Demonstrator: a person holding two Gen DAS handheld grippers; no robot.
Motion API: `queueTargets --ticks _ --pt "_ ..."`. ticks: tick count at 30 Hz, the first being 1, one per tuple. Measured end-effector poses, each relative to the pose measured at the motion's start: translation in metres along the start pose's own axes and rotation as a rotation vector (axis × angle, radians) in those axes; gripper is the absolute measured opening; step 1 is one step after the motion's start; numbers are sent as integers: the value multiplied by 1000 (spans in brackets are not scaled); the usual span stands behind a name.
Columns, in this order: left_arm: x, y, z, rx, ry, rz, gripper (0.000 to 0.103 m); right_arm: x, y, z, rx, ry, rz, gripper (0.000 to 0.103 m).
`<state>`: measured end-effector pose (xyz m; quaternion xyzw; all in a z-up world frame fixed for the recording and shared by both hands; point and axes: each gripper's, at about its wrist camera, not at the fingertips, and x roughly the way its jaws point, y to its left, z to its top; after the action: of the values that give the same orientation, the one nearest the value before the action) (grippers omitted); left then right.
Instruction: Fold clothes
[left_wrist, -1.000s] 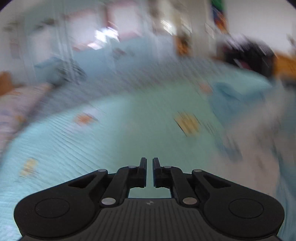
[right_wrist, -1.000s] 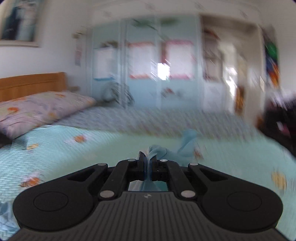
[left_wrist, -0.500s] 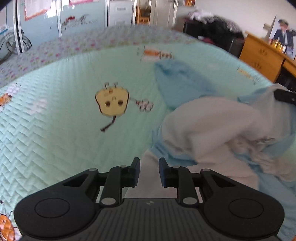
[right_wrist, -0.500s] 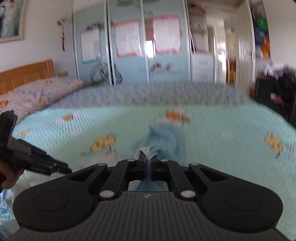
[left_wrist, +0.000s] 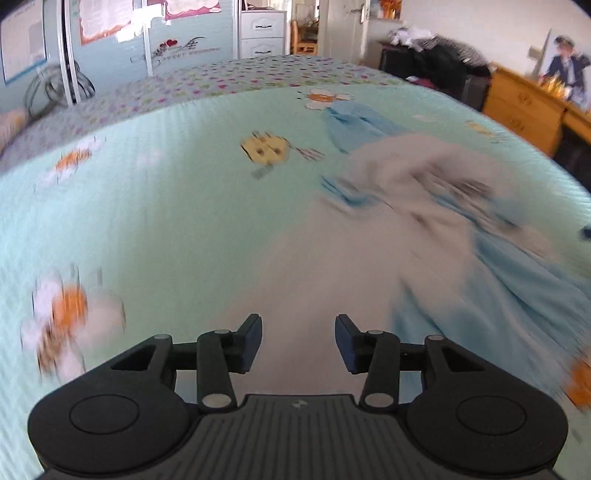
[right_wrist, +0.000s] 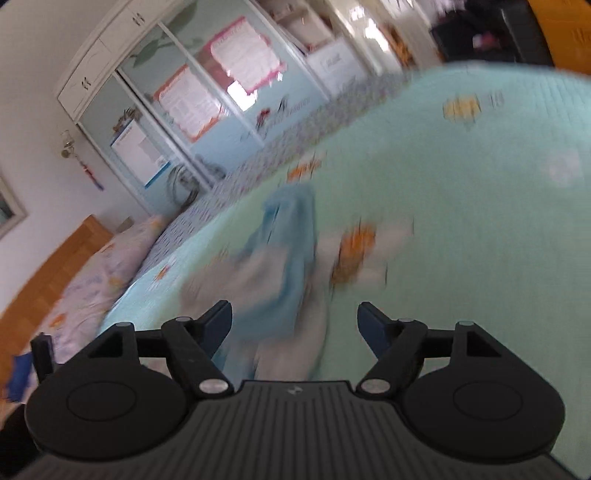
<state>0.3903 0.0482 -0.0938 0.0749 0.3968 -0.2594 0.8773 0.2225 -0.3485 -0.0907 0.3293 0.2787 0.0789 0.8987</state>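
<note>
Both my tools, left and right, gape wide, empty, over the crumpled blue-and-white garment on the bed. It lies unfolded; next I need an edge to grip.

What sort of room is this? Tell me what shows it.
A bedroom, most likely. A bed under a mint quilted bedspread fills both views, a pillow lies against a wooden headboard, and a sliding-door wardrobe lines the far wall.
</note>
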Motion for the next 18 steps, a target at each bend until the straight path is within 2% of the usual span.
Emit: queueTargets --ticks 3,7,10,13,16,18 --pt "-19 -14 -39 -30 -1 -8 52 1 11 -38 -5 72 -33 76" --pt "-33 -16 -58 -88 -16 20 52 18 12 -62 23 68 -104 76" --pt "-50 -13 -49 -77 -55 25 52 18 22 -65 43 35 -126 76" --pt "-56 -6 -24 -48 -105 28 53 16 32 -57 34 10 -82 76" --pt "-41 -3 9 -26 -127 33 54 20 34 -41 20 -26 -87 78" --pt "-16 -3 32 1 -116 30 54 26 27 -32 38 -41 -86 81"
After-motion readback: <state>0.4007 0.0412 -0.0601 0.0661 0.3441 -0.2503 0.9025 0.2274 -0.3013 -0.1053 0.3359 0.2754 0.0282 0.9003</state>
